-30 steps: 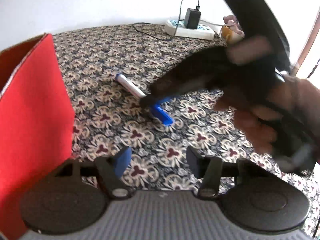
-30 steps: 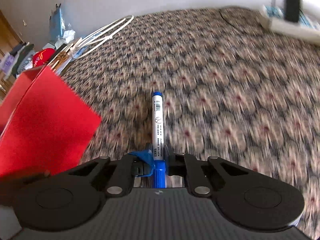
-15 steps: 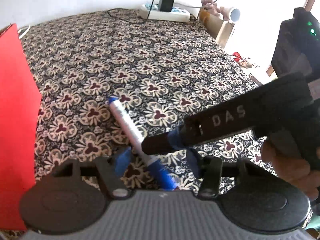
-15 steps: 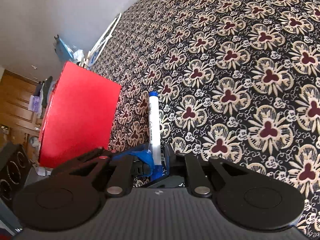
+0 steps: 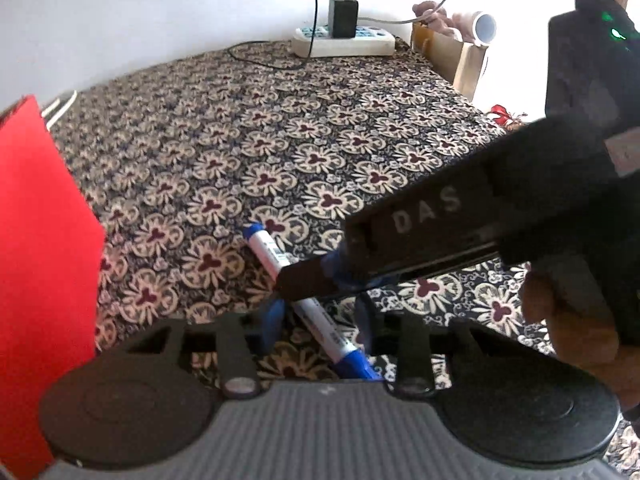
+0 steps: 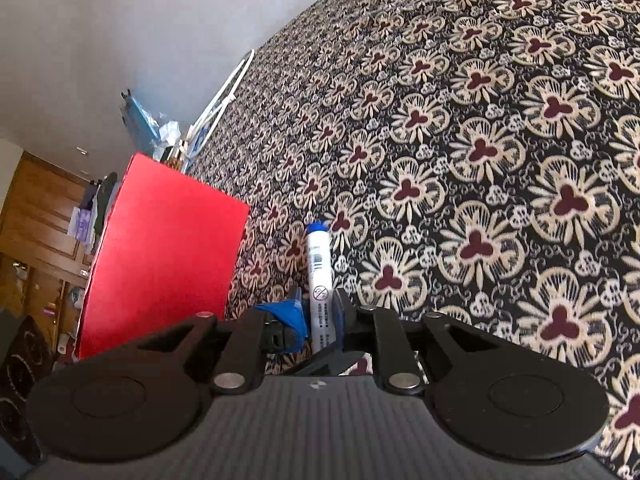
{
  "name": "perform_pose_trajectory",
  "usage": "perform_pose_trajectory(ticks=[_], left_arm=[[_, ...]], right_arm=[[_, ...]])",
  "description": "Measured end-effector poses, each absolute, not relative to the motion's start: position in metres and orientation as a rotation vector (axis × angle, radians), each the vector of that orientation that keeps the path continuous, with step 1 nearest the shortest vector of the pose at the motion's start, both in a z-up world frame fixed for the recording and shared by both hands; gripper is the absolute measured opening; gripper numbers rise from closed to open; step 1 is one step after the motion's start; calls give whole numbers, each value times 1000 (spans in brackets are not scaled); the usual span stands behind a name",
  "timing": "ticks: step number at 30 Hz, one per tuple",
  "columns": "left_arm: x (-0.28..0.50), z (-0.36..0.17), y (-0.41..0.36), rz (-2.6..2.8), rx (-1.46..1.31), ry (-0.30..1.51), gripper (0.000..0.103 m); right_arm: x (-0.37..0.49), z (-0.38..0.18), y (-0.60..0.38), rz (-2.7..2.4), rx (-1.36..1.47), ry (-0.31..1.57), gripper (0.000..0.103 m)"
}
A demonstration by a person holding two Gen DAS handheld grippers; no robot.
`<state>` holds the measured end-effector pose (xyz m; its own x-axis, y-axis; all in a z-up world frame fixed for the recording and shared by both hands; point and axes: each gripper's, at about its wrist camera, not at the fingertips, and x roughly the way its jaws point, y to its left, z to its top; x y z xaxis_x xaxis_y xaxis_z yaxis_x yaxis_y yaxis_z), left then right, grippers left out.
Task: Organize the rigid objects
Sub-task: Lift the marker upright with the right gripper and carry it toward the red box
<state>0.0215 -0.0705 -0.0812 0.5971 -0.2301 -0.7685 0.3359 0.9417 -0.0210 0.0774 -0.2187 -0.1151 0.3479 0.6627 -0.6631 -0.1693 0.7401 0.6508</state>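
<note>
Since the whiteboard marker [image 6: 319,280] is light, stiff and smooth-barrelled, the right tongs [image 6: 318,312] clamp it mid-barrel between the wide-open left tongs [image 5: 320,316], low over the patterned bedspread [image 6: 500,140], red box [image 6: 160,256] at nine o'clock.

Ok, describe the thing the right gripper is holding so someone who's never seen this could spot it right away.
Start at the big red box standing on the flower-patterned cloth. Just beside it, the right gripper is shut on a slim marker above the cloth. It is the only pen-shaped thing there: a white barrel with a barcode and blue ends.
</note>
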Motion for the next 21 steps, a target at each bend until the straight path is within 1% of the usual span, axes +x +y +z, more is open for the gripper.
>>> perform_pose_trajectory(ticks=[1,2,4,5,7,21], left_arm=[[22,-81,-69,-322,127,869,30],[23,-81,-66,-323,118,869,22],[24,-81,-60,-313,94,876,14],[24,-80,-56,-310,84,879,13],[23,-79,-51,-309,64,887,11],[0,-69,-34,-397,-87,938,9]], right_arm=[[79,-116,-218,578,525,1089,0],[80,-117,-219,577,540,1091,0],[80,-121,-223,579,590,1103,0],[80,-123,-225,582,608,1107,0],[77,-124,-229,586,630,1112,0],[38,-132,-255,546,798,1148,0]])
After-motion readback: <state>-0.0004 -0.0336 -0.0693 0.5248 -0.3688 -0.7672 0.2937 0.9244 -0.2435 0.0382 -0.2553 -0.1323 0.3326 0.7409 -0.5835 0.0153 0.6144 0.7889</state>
